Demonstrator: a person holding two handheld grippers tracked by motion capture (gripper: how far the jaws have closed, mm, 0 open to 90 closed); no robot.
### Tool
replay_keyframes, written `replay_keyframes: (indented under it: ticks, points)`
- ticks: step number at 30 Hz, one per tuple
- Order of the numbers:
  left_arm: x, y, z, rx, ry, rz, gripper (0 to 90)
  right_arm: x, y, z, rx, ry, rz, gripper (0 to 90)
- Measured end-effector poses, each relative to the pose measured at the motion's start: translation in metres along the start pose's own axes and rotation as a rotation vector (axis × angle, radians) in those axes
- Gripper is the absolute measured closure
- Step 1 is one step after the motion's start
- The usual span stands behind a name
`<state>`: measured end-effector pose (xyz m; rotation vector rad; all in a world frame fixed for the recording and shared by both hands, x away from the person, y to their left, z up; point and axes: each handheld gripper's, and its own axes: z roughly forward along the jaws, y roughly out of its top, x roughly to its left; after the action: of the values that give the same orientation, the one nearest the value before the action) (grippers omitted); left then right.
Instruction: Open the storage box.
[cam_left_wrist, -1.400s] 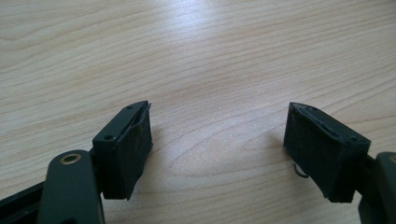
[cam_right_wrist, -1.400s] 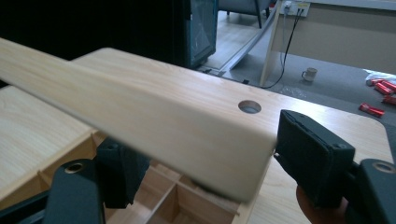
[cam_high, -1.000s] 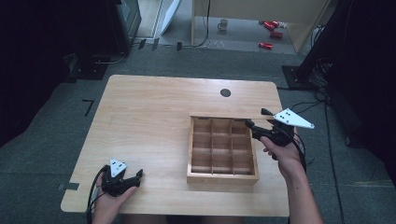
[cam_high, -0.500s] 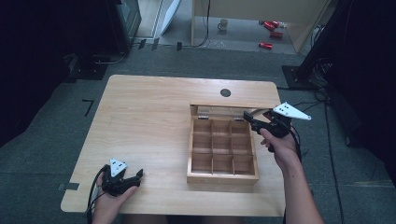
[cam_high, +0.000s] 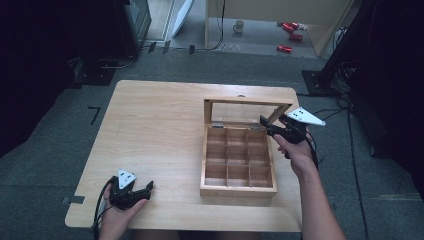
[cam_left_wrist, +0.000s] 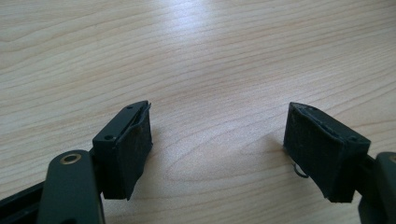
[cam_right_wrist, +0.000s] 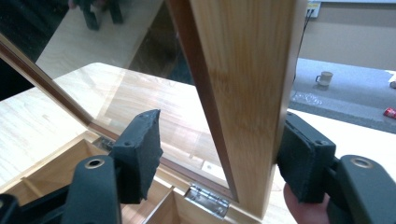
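You're working in a lab or studio space: a lone wooden table (cam_high: 165, 125) stands on grey carpet (cam_high: 60, 150), with black equipment stands (cam_high: 345, 55) and trailing cables (cam_high: 350, 107) around it, tape marks (cam_high: 94, 114) on the floor, and a mug (cam_high: 239, 26) and red cans (cam_high: 291, 36) beyond.

I see pale wood-grain table (cam_high: 160, 125), light tan box (cam_high: 238, 187) with clear-paned lid (cam_high: 248, 111), silver hinge (cam_right_wrist: 205, 200). My grippers black, left (cam_high: 145, 188), right (cam_high: 266, 124); plates light grey. Floor (cam_high: 45, 165) dark grey.

Box (cam_high: 238, 167) on table (cam_high: 160, 130), apparently right of centre.
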<state>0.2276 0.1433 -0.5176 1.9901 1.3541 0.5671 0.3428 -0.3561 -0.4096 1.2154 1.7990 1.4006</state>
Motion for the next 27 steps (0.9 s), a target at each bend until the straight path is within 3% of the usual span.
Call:
replay_keyframes:
  ticks: [6,8,12,14,15,19,27]
  points:
    - [0.000,0.000,0.000,0.000,-0.002,0.000,24.0,-0.006,0.002,0.004,-0.006,-0.012,-0.023,43.2]
    - [0.000,0.000,0.000,0.000,-0.001,0.003,24.0,-0.006,0.002,0.007,-0.011,-0.037,-0.052,45.7]
    - [0.000,0.000,0.000,0.000,-0.001,0.004,24.0,-0.010,0.004,0.010,-0.013,-0.063,-0.053,52.6]
    - [0.000,0.000,0.000,-0.001,-0.002,0.000,24.0,-0.016,0.004,0.011,-0.020,-0.090,-0.021,65.7]
    - [0.000,0.000,0.000,0.001,-0.002,0.002,24.0,-0.020,0.004,0.014,-0.028,-0.118,0.013,66.5]
    - [0.000,0.001,0.001,0.002,0.000,0.005,24.0,-0.022,0.004,0.021,-0.031,-0.131,0.047,66.9]
    - [0.000,0.000,0.001,-0.004,-0.002,-0.002,24.0,-0.022,0.007,0.040,-0.012,-0.205,0.122,66.9]
